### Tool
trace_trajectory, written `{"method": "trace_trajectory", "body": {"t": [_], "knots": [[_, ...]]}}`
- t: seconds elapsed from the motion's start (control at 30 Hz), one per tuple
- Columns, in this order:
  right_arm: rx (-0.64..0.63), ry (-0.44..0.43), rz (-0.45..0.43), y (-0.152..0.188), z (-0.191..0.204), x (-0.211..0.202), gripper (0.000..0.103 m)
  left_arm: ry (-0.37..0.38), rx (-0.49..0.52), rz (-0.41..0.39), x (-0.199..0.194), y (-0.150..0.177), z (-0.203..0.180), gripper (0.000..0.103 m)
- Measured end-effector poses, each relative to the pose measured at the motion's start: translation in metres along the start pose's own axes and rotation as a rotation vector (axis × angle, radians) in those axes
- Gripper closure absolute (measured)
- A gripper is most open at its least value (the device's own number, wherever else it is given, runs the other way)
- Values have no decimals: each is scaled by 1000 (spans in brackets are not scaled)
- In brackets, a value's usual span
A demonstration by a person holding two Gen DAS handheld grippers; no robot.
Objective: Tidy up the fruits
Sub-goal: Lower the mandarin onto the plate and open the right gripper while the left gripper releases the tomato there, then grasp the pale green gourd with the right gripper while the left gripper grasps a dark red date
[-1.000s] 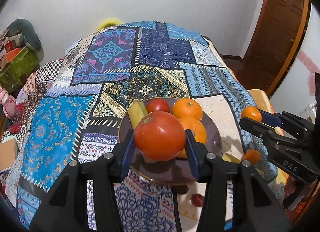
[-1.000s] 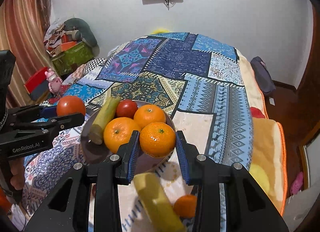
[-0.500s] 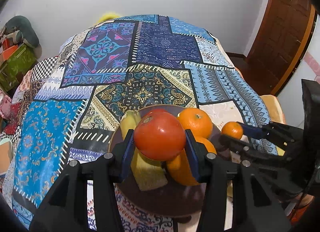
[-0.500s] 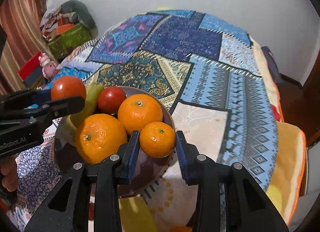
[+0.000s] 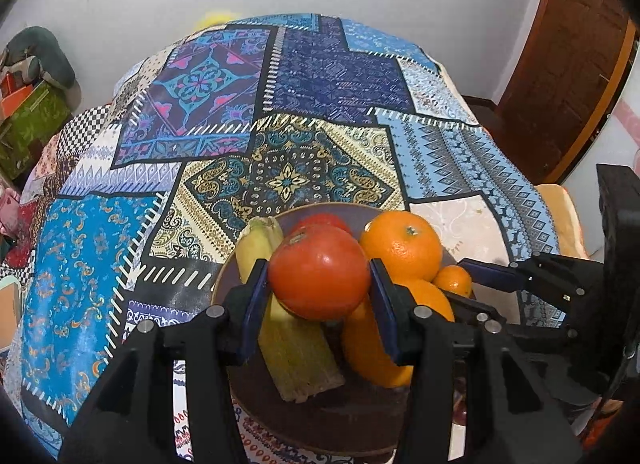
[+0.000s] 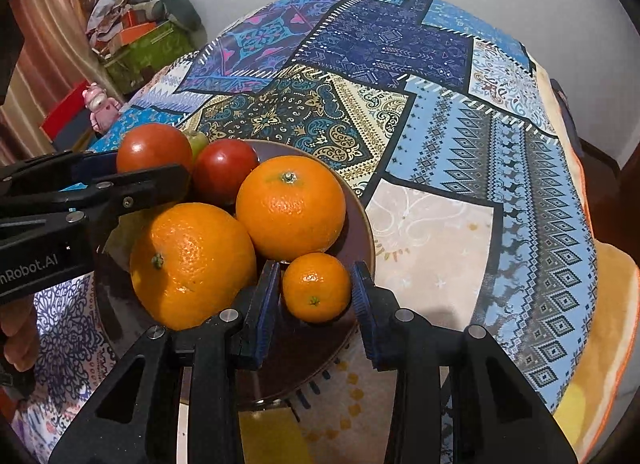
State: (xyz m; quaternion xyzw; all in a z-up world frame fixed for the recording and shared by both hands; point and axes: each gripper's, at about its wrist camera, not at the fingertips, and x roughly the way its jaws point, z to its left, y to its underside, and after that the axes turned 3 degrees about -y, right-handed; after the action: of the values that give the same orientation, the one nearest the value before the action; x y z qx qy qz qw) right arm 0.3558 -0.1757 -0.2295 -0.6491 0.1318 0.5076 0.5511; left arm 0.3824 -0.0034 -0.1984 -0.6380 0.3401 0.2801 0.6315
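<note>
A brown plate (image 5: pixel 320 420) (image 6: pixel 360 208) on the patchwork cloth holds two large oranges (image 6: pixel 290 206) (image 6: pixel 192 264), a red tomato (image 6: pixel 224 170) and a banana (image 5: pixel 292 348). My left gripper (image 5: pixel 318 288) is shut on a large tomato (image 5: pixel 318 270), held just over the plate's left side; it also shows in the right wrist view (image 6: pixel 154 148). My right gripper (image 6: pixel 314 288) holds a small mandarin (image 6: pixel 316 287) low over the plate's right rim, its jaws a little slack around it; the mandarin shows in the left wrist view (image 5: pixel 454 280).
The patchwork cloth (image 5: pixel 320 104) covers a bed. A yellow piece (image 6: pixel 272 432) lies near the plate's front edge. Boxes and clutter (image 6: pixel 140 36) stand at the far left, a wooden door (image 5: pixel 568 44) at the right.
Both grippers have moved forward and down over the plate. The mandarin now sits at the plate's right rim beside the oranges, and the right jaws look slightly wider.
</note>
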Motion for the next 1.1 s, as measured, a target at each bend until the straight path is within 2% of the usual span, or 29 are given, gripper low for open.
{"method": "trace_trajectory", "body": {"t": [0.23,0.43,0.6,0.83,1.1], "knots": [[-25,27,-34,0,6,-17,65,-10,43,-54,-25,1,-8,54],[-27,55,-89,4,6,-48,65,16,22,-78,-57,7,0,54],[-14,68,-147,15,6,-81,65,4,21,-87,-82,21,9,54],[-3,85,-164,41,3,-108,65,0,39,-51,-100,54,16,54],[18,49,-98,78,9,-99,65,42,55,45,-88,94,8,54]]}}
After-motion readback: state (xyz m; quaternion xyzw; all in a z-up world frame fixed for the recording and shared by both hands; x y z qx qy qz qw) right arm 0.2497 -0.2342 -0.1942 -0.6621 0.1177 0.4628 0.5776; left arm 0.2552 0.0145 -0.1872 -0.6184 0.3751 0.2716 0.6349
